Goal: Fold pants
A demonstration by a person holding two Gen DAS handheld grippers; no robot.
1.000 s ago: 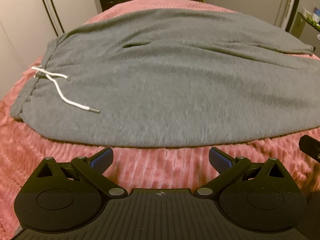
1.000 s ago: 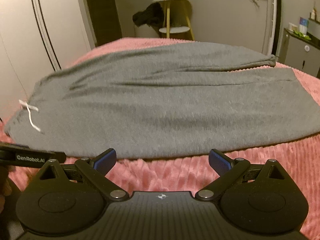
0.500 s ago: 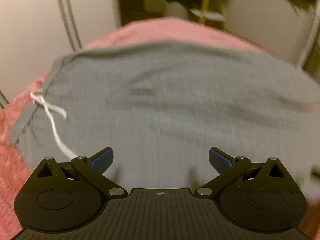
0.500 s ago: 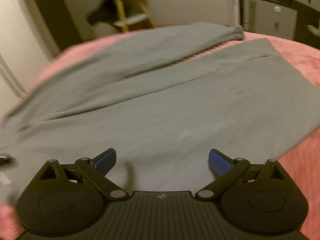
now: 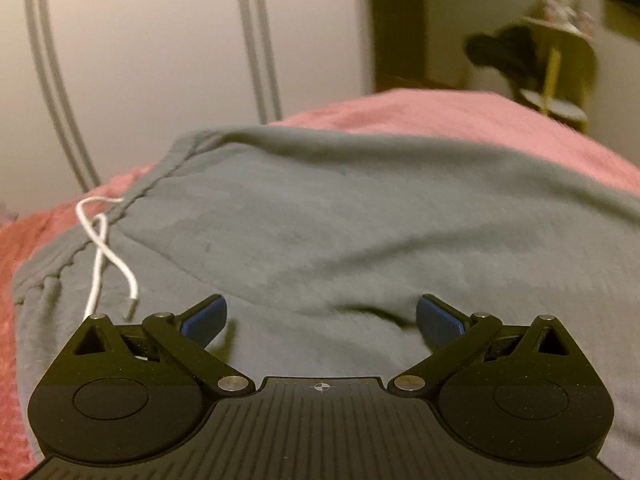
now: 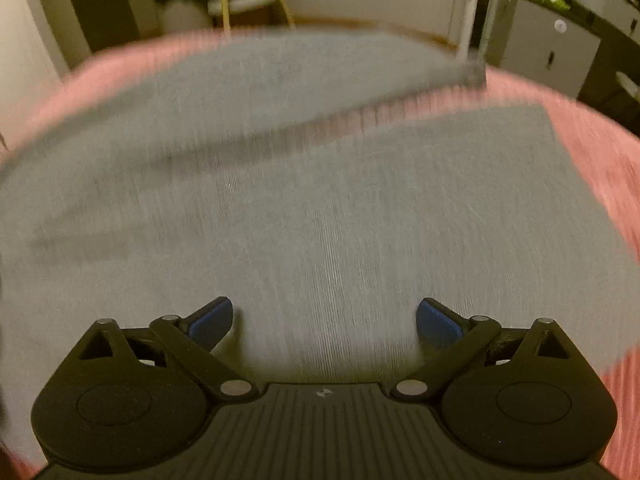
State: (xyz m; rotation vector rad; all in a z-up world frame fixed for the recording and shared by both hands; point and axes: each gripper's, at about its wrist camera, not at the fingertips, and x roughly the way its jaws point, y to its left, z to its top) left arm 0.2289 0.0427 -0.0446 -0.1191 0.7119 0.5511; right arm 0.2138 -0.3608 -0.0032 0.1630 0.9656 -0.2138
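Left claw (image 5: 322,316) was spread wide, blue fingertips (image 5: 204,318) apart over the grey sweatpants (image 5: 360,232), gripping nothing. It sat low above the waist end of the garment. White drawstring (image 5: 102,248) hung from the gathered waistband (image 5: 120,220) just left of the left fingertip, metal tip lying on the cloth. A small dark crease ran in the fabric near the right fingertip; contact between tips and cloth could not be told.

Right claw (image 6: 324,318) was also wide, empty, blue fingertips (image 6: 438,322) over the nearer leg of the sweatpants (image 6: 320,220). View was heavily motion-blurred. The two legs lay spread apart toward the cuffs, a wedge of pink showing between them; the far leg ended in a cuff (image 6: 474,74) near the bed's far edge.

Sweatpants lay flat, unfolded, on a bed with a pink ribbed blanket (image 5: 460,120), waist to the left, legs to the right. White wardrobe doors (image 5: 160,60) stood behind the waist end. A yellow stool (image 5: 556,76) with dark clothing on it stood past the bed; a grey cabinet (image 6: 548,56) stood at far right.
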